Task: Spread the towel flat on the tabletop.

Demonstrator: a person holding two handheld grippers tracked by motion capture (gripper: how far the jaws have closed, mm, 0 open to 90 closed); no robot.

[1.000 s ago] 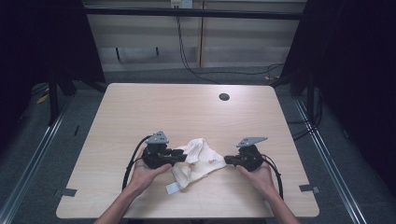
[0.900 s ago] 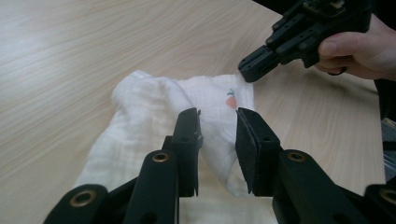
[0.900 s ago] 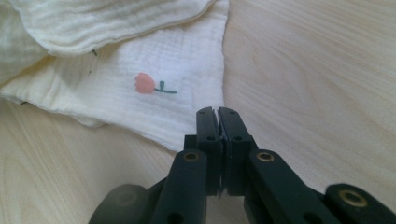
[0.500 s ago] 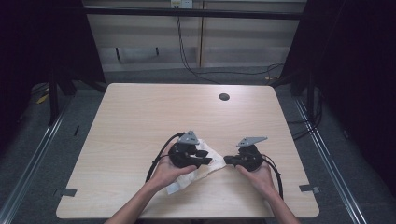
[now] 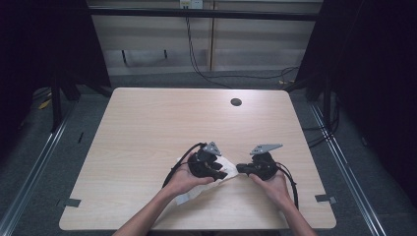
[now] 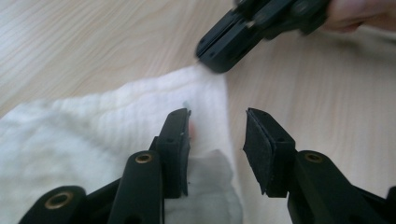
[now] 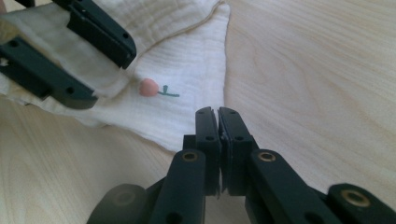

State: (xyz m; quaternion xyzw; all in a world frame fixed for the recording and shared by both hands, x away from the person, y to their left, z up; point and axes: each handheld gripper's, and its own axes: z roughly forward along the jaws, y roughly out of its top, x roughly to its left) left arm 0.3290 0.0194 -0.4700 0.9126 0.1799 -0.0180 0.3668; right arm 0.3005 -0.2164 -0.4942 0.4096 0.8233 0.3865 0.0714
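White cloth [image 5: 223,164] on table [image 5: 147,128], left gripper [image 5: 219,173] jaws apart above it

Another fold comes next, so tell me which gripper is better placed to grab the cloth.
Left. The left gripper hangs over the cloth; its jaws have just been opening, with the cloth's edge between them, unpinched. The right gripper is shut at the cloth's corner and would probably have to open first.

Parted jaws over white cloth [image 6: 93,135]
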